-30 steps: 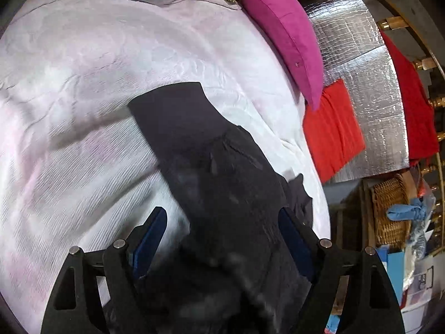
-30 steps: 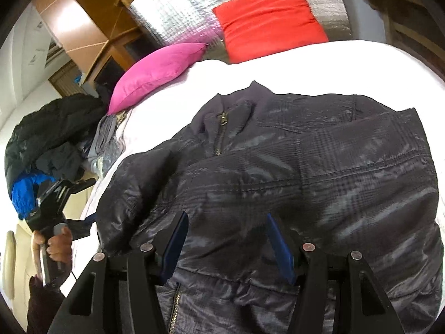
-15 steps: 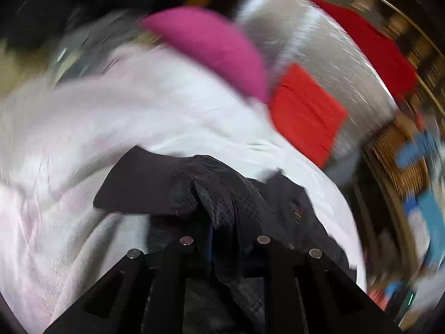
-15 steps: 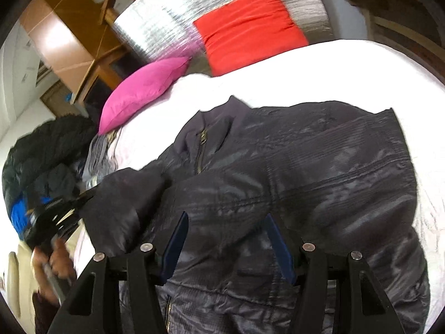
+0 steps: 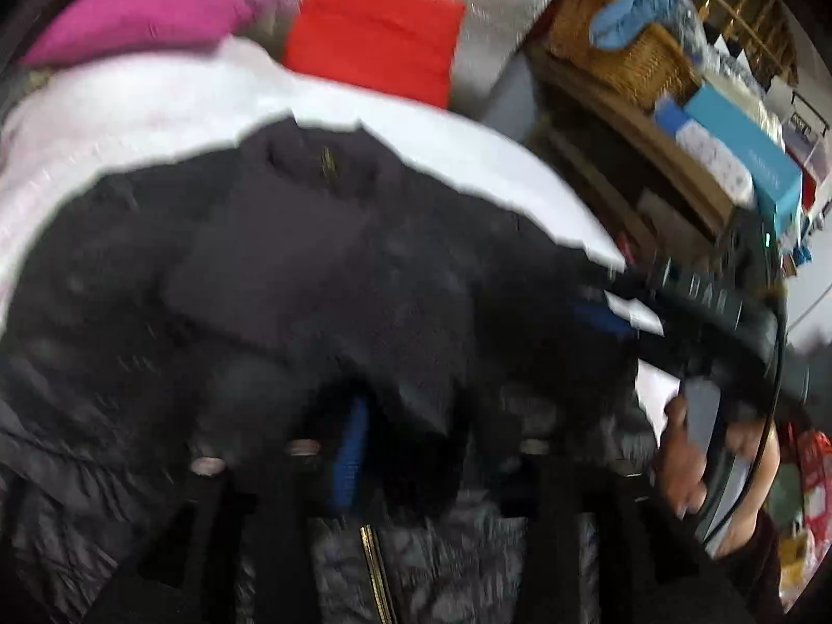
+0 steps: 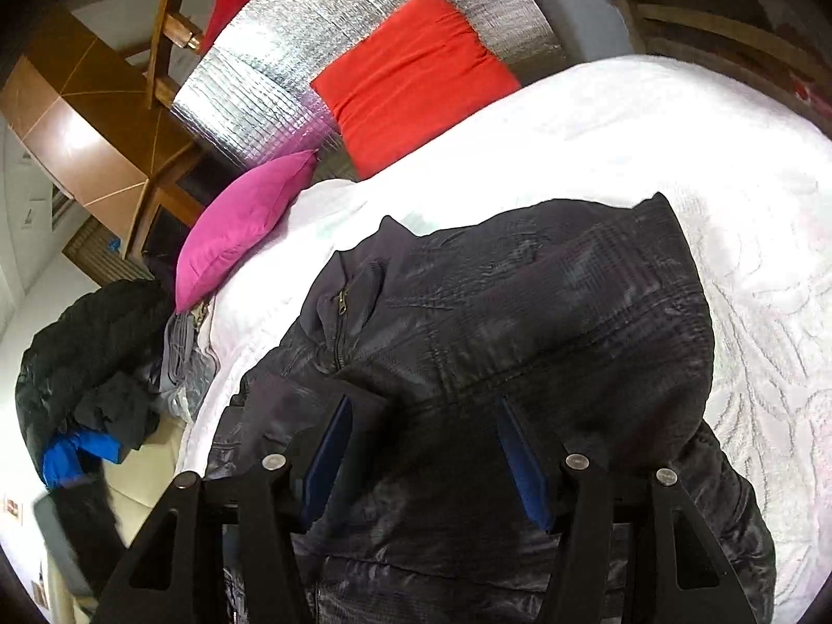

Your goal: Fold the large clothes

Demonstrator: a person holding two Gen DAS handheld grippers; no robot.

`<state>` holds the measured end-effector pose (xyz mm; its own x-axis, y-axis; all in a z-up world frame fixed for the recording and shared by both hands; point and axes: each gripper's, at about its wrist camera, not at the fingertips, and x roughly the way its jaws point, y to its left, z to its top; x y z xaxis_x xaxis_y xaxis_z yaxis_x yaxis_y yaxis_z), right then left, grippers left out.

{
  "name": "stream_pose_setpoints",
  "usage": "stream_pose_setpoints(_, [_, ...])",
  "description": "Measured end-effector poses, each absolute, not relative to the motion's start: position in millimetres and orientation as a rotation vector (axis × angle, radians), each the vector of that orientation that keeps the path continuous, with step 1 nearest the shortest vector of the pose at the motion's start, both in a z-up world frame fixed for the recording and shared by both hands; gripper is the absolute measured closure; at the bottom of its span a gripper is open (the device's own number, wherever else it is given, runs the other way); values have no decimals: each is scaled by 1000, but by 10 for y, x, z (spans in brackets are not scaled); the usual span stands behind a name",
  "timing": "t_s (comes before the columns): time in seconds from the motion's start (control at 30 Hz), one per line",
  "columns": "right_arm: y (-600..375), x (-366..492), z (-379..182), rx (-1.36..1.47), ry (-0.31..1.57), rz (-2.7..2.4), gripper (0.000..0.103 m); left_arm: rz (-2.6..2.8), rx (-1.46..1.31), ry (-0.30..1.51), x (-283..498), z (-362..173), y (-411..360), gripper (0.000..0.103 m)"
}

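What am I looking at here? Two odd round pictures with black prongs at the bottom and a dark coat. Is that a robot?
No robot: a person holds a two-fingered clamp in each hand, and a wide-angle camera on each clamp looks along its fingers. That gives the round, bent pictures.

The blurred picture comes from the left gripper. Its jaws are opening, with dark cloth bunched between them. At its right edge you see the person's other hand with its tool.

The sharp picture comes from the right gripper; whether it grips anything I cannot tell.

A dark jacket lies on a white bedspread, to be folded. Behind it are a pink cushion and a red cushion.
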<state>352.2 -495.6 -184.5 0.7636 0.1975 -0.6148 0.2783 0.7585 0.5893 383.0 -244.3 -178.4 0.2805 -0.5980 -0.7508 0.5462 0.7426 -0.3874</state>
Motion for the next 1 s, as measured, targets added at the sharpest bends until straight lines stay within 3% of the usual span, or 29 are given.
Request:
stream_pose_setpoints(0.03, [-4965,3532,-1856,729,724,-43,41,-759,-61,1038,3822,-1790,-2401,37])
stream_pose_setpoints(0.23, [-4883,3526,-1797,676,718,-20,31,-641,-172,873,3903,-1320,-1589,25])
stream_pose_setpoints(0.37, [-4596,3519,-1676,559,704,44,30,-355,-193,809,4119,-1276,-985,25])
stream_pose_setpoints(0.43, [-4370,3511,-1631,469,709,74,30,-250,-173,821,4219,-1392,-821,27])
stream_pose_setpoints(0.5, [-4150,3497,-1579,379,704,91,30,-220,-153,865,4315,-1543,-796,44])
stream_pose_setpoints(0.53, [-4032,3500,-1545,332,693,91,26,-218,-137,897,4366,-1611,-844,58])
stream_pose_setpoints(0.57, [-3951,3510,-1522,301,684,88,19,-214,-110,935,4415,-1691,-899,63])
stream_pose_setpoints(0.67, [-3657,3569,-1463,193,660,69,18,-184,-43,970,4491,-1839,-987,68])
stream_pose_setpoints(0.93, [-3041,4077,-1802,-141,900,30,18,-215,-33,993,4524,-1915,-949,73])
stream_pose_setpoints(1.0, [-3097,4070,-1845,-130,884,2,19,-218,-27,993,4504,-1917,-977,73])
